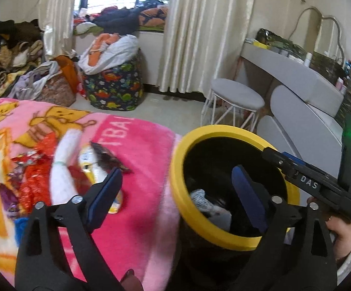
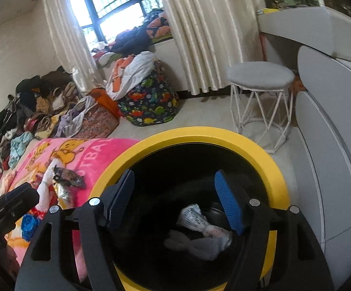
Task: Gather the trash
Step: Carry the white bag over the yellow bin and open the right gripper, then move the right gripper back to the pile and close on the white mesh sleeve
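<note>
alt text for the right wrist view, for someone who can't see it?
The open right gripper, holding nothing, hangs over a yellow-rimmed black bin with crumpled wrappers inside. Left of the bin, more wrappers lie on a pink blanket; a grey stool stands behind.

we see a fuzzy fleece blanket (image 1: 139, 150), a smooth matt plastic bin rim (image 2: 224, 135), shiny satin curtains (image 1: 199, 36), crinkly foil wrappers (image 1: 29, 177).

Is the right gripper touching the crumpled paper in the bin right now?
Apart. The right wrist view shows the right gripper open above the yellow-rimmed bin, nothing between its fingers; the crumpled paper lies lower, down inside.
</note>
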A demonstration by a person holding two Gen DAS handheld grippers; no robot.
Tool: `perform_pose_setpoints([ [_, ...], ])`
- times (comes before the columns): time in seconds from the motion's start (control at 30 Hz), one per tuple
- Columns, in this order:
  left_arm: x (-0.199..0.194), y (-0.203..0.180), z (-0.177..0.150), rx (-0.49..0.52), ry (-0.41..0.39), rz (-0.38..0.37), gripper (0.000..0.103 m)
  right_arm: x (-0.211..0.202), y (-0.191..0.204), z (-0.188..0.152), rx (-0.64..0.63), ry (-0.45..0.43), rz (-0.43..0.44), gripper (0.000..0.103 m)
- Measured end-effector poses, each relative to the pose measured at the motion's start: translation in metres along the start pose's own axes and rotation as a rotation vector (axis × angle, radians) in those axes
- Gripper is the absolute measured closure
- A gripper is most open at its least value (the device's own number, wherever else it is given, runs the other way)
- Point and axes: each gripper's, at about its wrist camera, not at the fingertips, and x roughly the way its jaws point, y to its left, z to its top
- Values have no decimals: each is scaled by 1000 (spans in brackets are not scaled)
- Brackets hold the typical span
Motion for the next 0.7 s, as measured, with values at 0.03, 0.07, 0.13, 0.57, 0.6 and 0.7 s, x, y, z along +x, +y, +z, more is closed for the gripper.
perform_pose_setpoints([
  [0.03, -3, 3, 0, -5, -7, 9, 16, -1, 4, 0, -11, -1, 6, 36],
  [0.07, -6, 6, -1, -11, -12, 16, 16, -1, 9, 0, -23, -3, 15, 35],
  [0.13, -13, 15, -2, -21, -25, 37, 15, -3, 18, 1, -41, -6, 28, 34],
  [0.57, -48, 62, -2, -103, -92, 142, 14, -4, 83, -1, -171, 6, 144, 33],
  [0.6, -51, 67, -2, -111, -96, 150, 14, -4, 89, -2, -182, 9, 154, 33],
  [0.7, -58, 80, -3, -135, -105, 174, 14, -3, 106, -3, -218, 17, 184, 33],
])
